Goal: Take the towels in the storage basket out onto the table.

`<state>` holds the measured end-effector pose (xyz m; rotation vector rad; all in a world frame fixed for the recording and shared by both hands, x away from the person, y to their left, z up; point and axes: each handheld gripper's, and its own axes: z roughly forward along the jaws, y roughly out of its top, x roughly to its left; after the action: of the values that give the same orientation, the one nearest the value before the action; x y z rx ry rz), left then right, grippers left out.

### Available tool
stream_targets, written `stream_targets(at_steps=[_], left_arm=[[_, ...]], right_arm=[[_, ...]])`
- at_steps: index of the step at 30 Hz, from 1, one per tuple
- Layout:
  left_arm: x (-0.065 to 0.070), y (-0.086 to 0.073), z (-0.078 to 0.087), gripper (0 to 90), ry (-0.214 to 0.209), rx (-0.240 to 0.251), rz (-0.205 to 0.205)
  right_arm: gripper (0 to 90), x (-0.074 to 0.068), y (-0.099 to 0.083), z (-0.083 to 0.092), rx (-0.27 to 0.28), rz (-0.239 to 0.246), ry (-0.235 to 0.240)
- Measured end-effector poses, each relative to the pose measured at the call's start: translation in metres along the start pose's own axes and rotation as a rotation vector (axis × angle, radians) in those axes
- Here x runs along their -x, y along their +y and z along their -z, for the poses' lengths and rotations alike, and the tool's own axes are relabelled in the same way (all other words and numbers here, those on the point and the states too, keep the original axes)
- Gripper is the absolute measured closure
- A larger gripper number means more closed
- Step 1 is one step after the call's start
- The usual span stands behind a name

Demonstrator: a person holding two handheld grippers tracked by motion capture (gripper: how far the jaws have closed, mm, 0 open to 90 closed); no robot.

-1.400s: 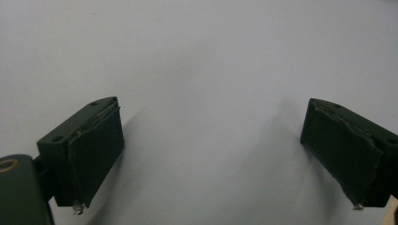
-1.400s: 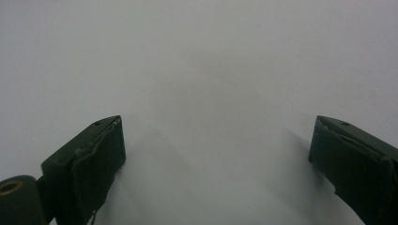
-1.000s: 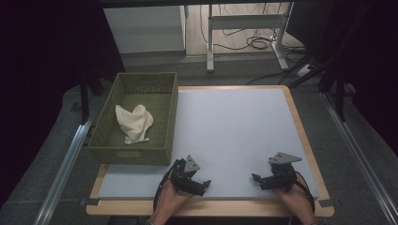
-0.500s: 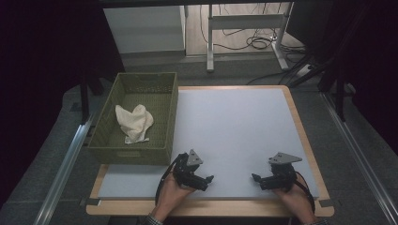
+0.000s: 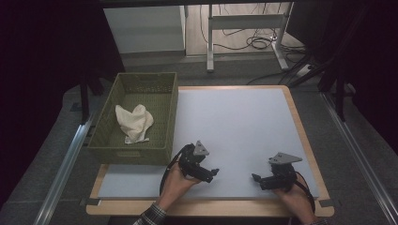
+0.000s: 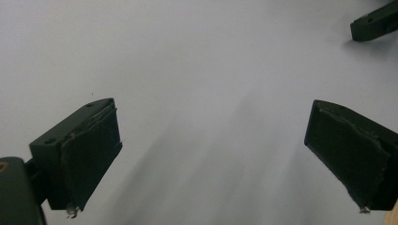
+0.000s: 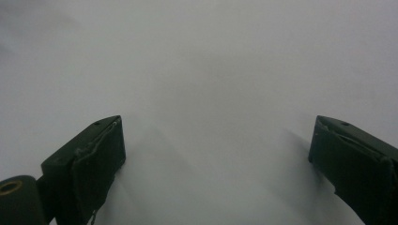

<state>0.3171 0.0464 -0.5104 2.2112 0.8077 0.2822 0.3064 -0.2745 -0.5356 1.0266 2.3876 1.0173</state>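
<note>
The left gripper [image 5: 213, 172] is sitting low over the near part of the table [image 5: 234, 122], held in the person's left hand [image 5: 176, 183], with its jaws pointing toward the right gripper [image 5: 256, 178]. In the left gripper view its two black jaws are standing wide apart, with bare pale tabletop between them, so it is released and gripping nothing; a dark jaw tip of the other gripper is poking in at the top right corner of that view. The right gripper is resting near the table's front right corner in the right hand [image 5: 295, 199], its jaws facing left toward the left one, the two well apart. In the right gripper view its jaws are likewise spread wide over blank tabletop, holding and touching nothing between them. The white cloth [image 5: 133, 123] is lying crumpled inside the green basket [image 5: 131, 152], which is standing at the table's left edge, just beside the left gripper but apart from it.
</note>
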Motion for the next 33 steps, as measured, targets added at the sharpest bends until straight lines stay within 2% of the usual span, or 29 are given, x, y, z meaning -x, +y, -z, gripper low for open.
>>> stream_targets(at_steps=[11, 14, 18, 21, 24, 33], left_arm=[[-0.012, 0.024, 0.001, 3.7, -0.003, -0.004, -0.018], [-0.018, 0.031, 0.003, 3.8, -0.010, -0.002, -0.011], [-0.028, 0.040, 0.004, 3.4, -0.036, 0.006, 0.020], [-0.034, 0.047, 0.006, 3.2, -0.029, 0.007, 0.024], [-0.039, 0.055, 0.008, 3.1, -0.041, 0.013, 0.038], [-0.049, 0.077, 0.019, 2.6, -0.015, 0.017, 0.021]], right_arm=[[4.3, 0.000, 0.000, 0.000, 0.001, 0.000, 0.000], [4.3, 0.000, 0.000, 0.000, 0.001, 0.000, 0.001], [4.3, 0.000, 0.000, 0.000, 0.000, 0.000, 0.001], [4.3, 0.000, 0.000, 0.000, 0.001, 0.000, 0.001], [4.3, 0.000, 0.000, 0.000, 0.000, 0.000, 0.001], [4.3, 0.000, 0.000, 0.000, 0.003, 0.001, 0.001]])
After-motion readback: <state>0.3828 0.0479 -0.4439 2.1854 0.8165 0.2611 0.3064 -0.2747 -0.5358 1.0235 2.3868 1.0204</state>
